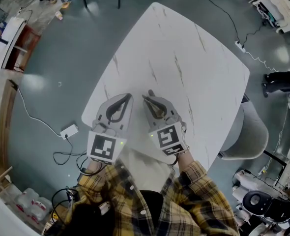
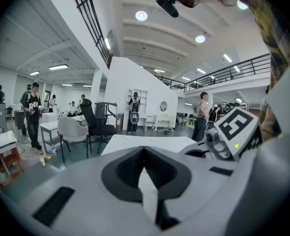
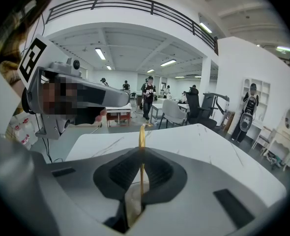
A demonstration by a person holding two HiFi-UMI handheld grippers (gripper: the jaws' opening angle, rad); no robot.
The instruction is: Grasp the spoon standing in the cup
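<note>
A thin gold spoon (image 3: 141, 135) stands upright between the pads of my right gripper (image 3: 141, 155), its tip poking up above them, and the jaws are shut on its handle. Something beige (image 3: 132, 203) shows low in the gap under the jaws; I cannot tell whether it is the cup. In the head view the right gripper (image 1: 151, 98) hangs over the near part of the white marble table (image 1: 184, 53), with a brownish shape (image 1: 157, 110) between its fingers. My left gripper (image 1: 129, 97) is beside it on the left. Its jaws (image 2: 144, 150) meet at the tips with nothing between them.
A grey chair (image 1: 249, 132) stands at the table's right side. A power strip (image 1: 69, 131) and cables lie on the floor to the left. The gripper views show people, desks and an office chair (image 2: 98, 124) farther back in the hall.
</note>
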